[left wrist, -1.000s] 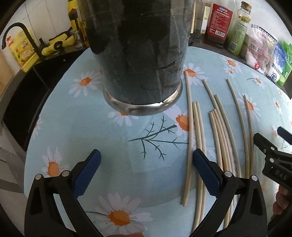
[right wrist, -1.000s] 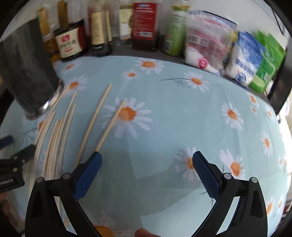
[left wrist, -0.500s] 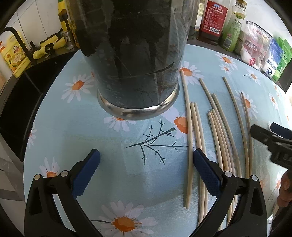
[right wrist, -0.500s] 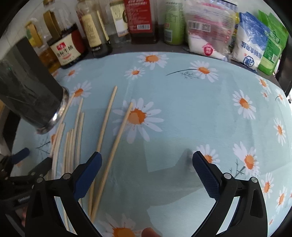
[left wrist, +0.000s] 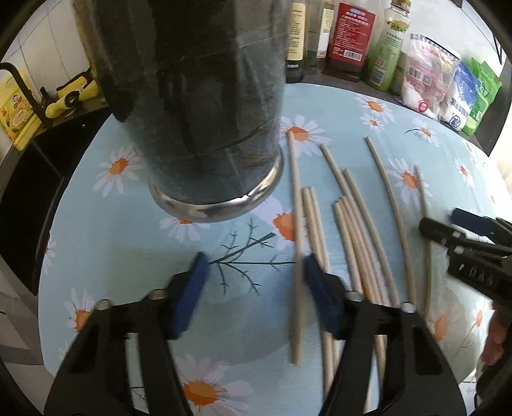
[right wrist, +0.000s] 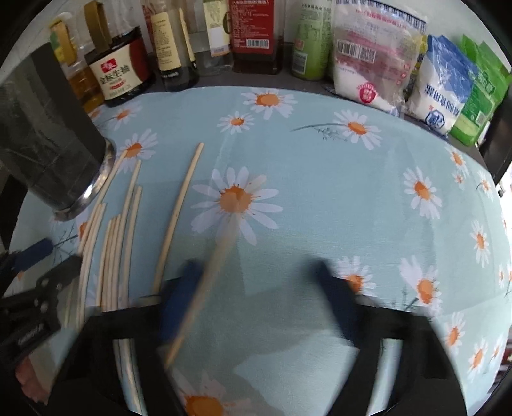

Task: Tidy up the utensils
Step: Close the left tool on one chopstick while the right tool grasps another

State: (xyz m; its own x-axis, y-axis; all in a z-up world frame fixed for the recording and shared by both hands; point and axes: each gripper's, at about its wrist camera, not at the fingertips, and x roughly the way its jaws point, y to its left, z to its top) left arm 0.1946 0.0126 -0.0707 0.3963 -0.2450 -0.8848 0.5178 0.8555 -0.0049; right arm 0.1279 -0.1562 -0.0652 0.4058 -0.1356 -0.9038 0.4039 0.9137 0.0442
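Left gripper: your left gripper [left wrist: 252,288] has its blue pads apart, motion-blurred; one chopstick [left wrist: 296,243] lies just inside the right-hand pad, with nothing clamped that you can see.
Right gripper: your right gripper [right wrist: 259,300] shows heavy blur, pads apart; a blurred chopstick [right wrist: 204,281] crosses beside its left-hand pad, and you cannot tell whether it touches.
Chopsticks: the loose chopsticks [left wrist: 358,230] lie roughly parallel on the daisy tablecloth [left wrist: 128,243], to the right of the holder.
Holder: the dark cylindrical holder [left wrist: 198,105] with a shiny metal base rim stands upright on the cloth, near the leftmost chopstick's tip.
Readable writing: you can read "DAS" on the other gripper's body [left wrist: 476,275] in the left view. The dark soy sauce bottle [right wrist: 118,64] carries a cream label with Chinese characters, too small to read surely.
Backdrop: a red-labelled bottle [right wrist: 256,28] with a barcode, a green bottle [right wrist: 307,48], a clear bag with a red seal [right wrist: 371,54], a blue-and-white bag [right wrist: 441,92].
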